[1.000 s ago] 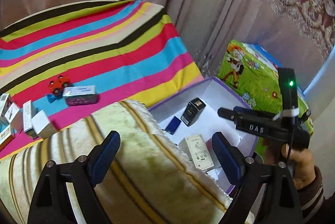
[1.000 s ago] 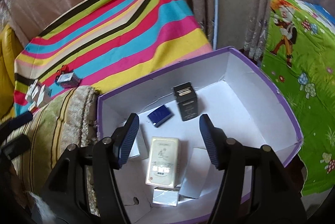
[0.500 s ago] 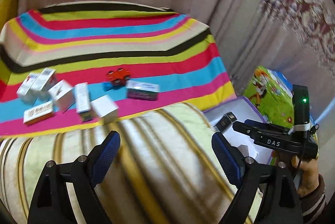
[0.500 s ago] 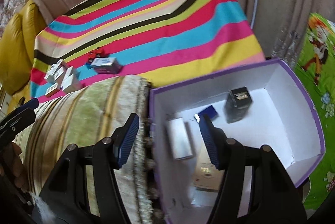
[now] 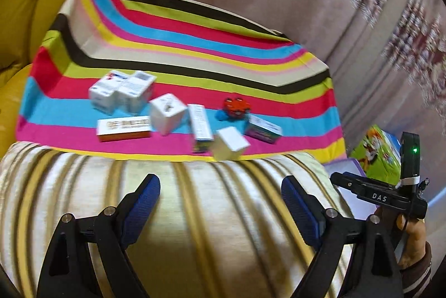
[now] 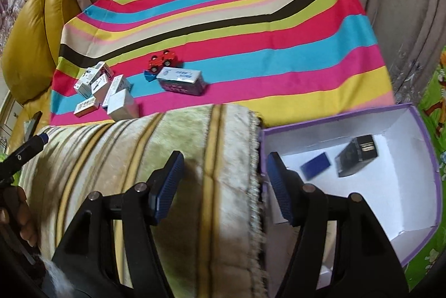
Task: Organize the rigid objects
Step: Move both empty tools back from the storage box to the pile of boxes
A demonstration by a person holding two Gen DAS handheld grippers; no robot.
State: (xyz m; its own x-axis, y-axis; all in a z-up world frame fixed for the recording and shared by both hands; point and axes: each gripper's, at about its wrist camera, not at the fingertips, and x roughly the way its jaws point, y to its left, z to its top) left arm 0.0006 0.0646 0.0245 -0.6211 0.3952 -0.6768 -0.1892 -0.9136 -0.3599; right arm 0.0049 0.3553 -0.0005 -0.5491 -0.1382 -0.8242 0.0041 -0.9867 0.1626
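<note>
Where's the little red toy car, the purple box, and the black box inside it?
red toy car [image 6: 163, 61], right wrist view, on its red body.
purple box [image 6: 329, 121], right wrist view, on its back rim.
black box [image 6: 355, 155], right wrist view, on its top face.

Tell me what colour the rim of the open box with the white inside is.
Purple; it shows best in the right wrist view.
</note>
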